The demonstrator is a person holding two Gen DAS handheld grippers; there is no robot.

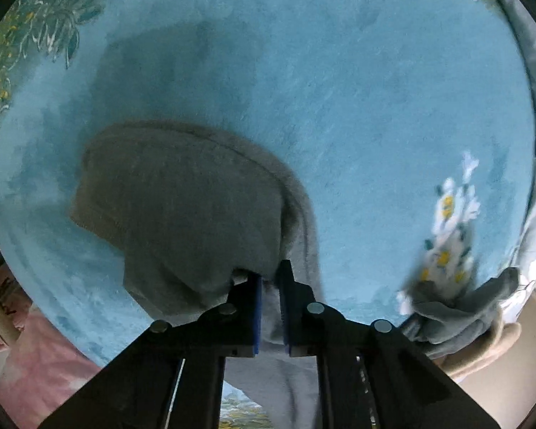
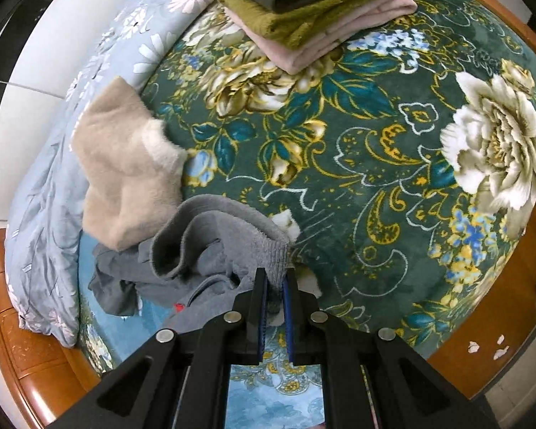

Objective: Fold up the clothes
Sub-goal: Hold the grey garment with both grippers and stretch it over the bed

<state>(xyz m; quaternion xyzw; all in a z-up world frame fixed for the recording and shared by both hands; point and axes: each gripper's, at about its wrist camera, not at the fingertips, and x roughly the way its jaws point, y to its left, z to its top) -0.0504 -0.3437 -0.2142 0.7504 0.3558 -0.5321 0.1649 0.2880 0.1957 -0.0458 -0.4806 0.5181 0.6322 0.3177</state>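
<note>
A grey fleece garment hangs from my left gripper, which is shut on its edge above a light blue part of the blanket. The same grey garment shows in the right wrist view, bunched up, with my right gripper shut on its ribbed hem. More of the grey cloth lies crumpled to the left, beside a beige fleece garment.
A stack of folded clothes in pink, olive and dark grey sits at the far side of the green floral blanket. A pale blue daisy quilt lies at the left. The wooden bed frame borders the right and near sides.
</note>
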